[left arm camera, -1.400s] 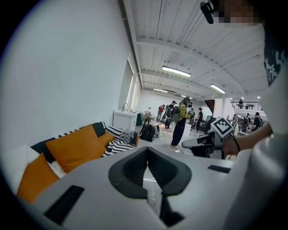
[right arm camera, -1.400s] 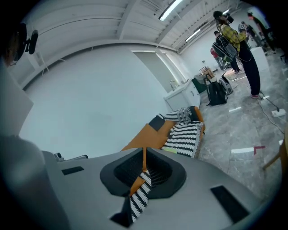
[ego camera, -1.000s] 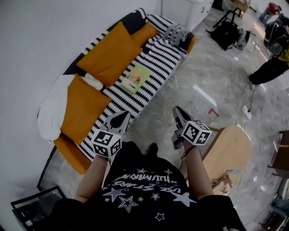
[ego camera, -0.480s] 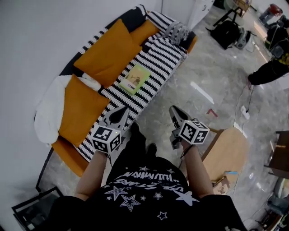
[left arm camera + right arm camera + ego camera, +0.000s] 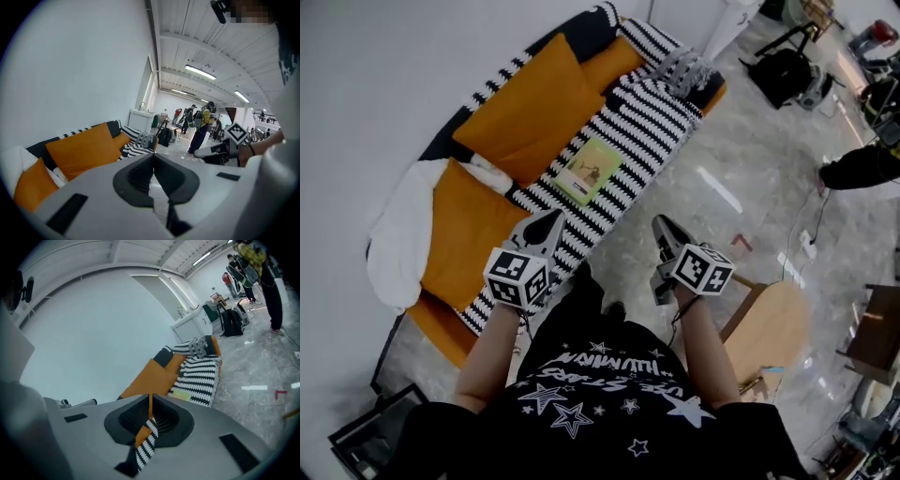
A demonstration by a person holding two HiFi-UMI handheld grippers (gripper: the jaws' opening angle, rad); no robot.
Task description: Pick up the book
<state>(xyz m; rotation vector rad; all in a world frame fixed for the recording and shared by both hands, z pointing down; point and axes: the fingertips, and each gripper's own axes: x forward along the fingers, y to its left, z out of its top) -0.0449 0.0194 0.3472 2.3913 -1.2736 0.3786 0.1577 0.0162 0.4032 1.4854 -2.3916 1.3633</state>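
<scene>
A thin green and yellow book lies flat on the black-and-white striped seat of the sofa; in the right gripper view the book shows just beyond the jaws. My left gripper is shut and empty, over the sofa's front edge, short of the book. My right gripper is shut and empty too, over the marble floor to the book's right. The left gripper faces along the sofa, its jaws hiding the book. The right gripper points at the sofa.
Orange cushions and a white cushion line the sofa's back, with a grey pillow at its far end. A round wooden table stands at my right. A black bag and a person are farther off.
Both grippers have moved forward toward the sofa, and the left one now reaches over its front edge. The book sits closer to them. Both jaws stayed shut.
</scene>
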